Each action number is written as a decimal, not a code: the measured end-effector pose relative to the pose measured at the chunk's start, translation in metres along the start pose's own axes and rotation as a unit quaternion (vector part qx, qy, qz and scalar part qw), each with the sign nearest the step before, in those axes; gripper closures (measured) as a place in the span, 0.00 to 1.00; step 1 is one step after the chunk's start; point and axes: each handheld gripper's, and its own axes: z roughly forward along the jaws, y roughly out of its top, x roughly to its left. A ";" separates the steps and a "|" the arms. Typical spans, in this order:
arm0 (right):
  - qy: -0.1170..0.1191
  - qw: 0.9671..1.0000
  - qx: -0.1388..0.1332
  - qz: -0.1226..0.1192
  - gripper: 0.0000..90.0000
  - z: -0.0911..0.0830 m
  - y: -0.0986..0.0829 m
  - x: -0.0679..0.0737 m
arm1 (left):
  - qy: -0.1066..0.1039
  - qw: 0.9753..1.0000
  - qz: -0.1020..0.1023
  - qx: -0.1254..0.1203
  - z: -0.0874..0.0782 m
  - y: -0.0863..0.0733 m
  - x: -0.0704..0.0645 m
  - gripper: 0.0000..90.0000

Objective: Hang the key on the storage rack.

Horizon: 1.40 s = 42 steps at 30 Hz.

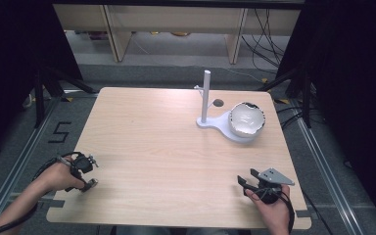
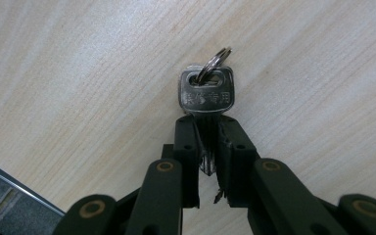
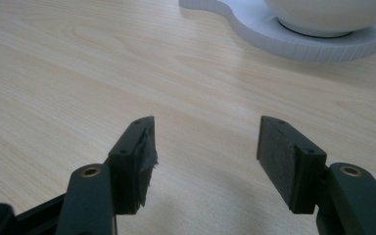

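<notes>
A silver key (image 2: pixel 206 93) with a small split ring (image 2: pixel 214 62) through its head sticks out from between the jaws of my left gripper (image 2: pixel 206 128), which is shut on the key's blade just above the wooden table (image 2: pixel 78 73). From above, the left gripper (image 1: pixel 89 180) sits near the table's front left corner, the key (image 1: pixel 92 183) at its tip. My right gripper (image 1: pixel 242 180) rests at the front right; its jaws (image 3: pixel 205 142) stand open with nothing between them, low over the table.
A white stand (image 1: pixel 219 123) with an upright post (image 1: pixel 206 95) and a short peg sits at the back right, with a white bowl (image 1: pixel 246 119) on its round base; the base (image 3: pixel 293 36) lies ahead of the right gripper. A small dark hole (image 1: pixel 218 103) marks the tabletop behind it.
</notes>
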 end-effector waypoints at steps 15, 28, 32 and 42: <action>-0.004 1.000 -0.015 -0.025 0.45 0.000 0.001 -0.004 | 0.011 0.998 0.026 -0.057 -0.024 0.028 0.001 0.62; -0.001 1.000 -0.015 -0.021 0.45 0.001 0.001 -0.004 | -0.011 0.999 0.029 -0.020 -0.010 0.041 -0.001 0.75; -0.001 1.000 -0.013 -0.019 0.45 0.001 0.001 -0.004 | -0.012 0.999 0.030 -0.016 -0.009 0.043 -0.001 0.80; 0.002 1.000 -0.007 0.002 0.45 0.000 0.000 -0.001 | -0.017 1.000 0.009 -0.011 -0.008 0.044 0.000 0.89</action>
